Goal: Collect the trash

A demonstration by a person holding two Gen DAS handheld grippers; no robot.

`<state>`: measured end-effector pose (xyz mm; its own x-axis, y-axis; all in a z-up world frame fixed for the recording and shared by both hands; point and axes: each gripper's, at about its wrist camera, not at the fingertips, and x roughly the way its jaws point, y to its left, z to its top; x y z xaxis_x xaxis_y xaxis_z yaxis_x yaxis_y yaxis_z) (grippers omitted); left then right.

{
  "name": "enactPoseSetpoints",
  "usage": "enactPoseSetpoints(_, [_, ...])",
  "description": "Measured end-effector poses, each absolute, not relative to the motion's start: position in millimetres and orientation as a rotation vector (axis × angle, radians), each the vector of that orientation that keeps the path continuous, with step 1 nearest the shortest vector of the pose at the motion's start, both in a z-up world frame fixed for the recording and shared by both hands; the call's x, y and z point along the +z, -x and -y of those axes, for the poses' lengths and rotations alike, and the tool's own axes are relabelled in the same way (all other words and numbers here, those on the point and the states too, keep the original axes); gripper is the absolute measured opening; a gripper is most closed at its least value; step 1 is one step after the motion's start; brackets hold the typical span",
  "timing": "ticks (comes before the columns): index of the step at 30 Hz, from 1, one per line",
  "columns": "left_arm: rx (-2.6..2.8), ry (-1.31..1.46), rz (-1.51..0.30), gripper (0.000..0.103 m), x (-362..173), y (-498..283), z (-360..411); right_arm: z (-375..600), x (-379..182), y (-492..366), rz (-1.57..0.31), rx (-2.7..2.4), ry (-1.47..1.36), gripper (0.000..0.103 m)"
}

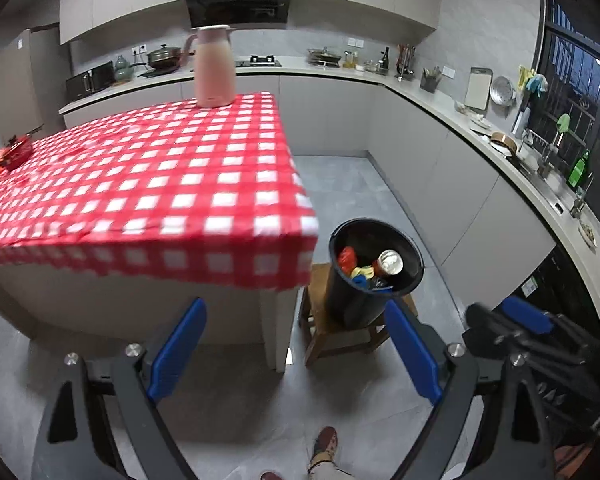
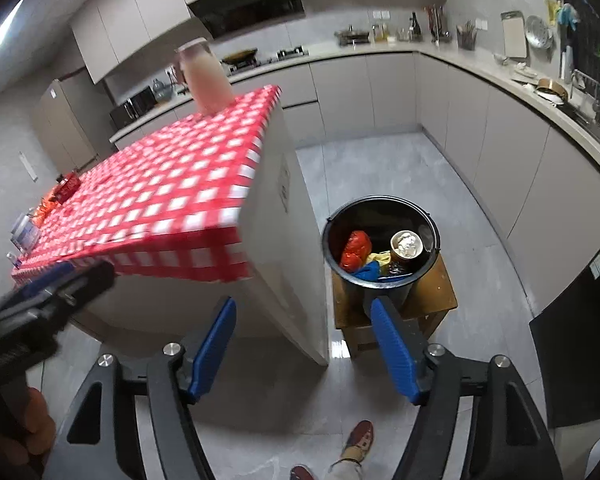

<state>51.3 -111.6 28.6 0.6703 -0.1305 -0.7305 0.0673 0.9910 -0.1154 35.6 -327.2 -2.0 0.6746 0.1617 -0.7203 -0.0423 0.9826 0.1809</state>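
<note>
The black bucket (image 2: 380, 240) you are filling stands on a small wooden stool (image 2: 440, 300) on the grey floor, just beside the near corner of the table. Inside it you can see a red wrapper (image 2: 356, 248) against the left wall, a paper cup (image 2: 406, 245) with crumpled white stuff in it toward the right, and yellow and blue scraps (image 2: 374, 266) at the near wall.

Your right gripper (image 2: 304, 344) hangs above the floor with nothing between its blue pads; the fingers stand at a middling gap and are empty. Your left gripper (image 1: 296, 352) is spread wide and is empty too, its pads framing the table leg and the stool from above.

The table carries a red-and-white checked cloth (image 1: 160, 184). A pink jug (image 1: 214, 66) stands upright at its far edge, near the far right corner. At the far left end of the cloth lie red packets (image 1: 14, 154) and, in the right wrist view, a clear plastic bottle (image 2: 24, 232); these are too blurred to say more.

Your shoes (image 2: 356, 444) show at the bottom of both views.
</note>
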Motion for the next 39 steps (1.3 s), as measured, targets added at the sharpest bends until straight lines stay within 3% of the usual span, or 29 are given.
enactPoseSetpoints(10, [-0.072, 0.115, -0.831, 0.092, 34.4, -18.0, 109.4, 317.6, 27.4, 9.6, -0.75, 0.078, -0.107, 0.073])
enactPoseSetpoints(39, [-0.026, 0.087, -0.815, 0.092, 40.6, -0.9, 143.1, 344.0, 40.4, 15.9, -0.725, 0.133, -0.115, 0.073])
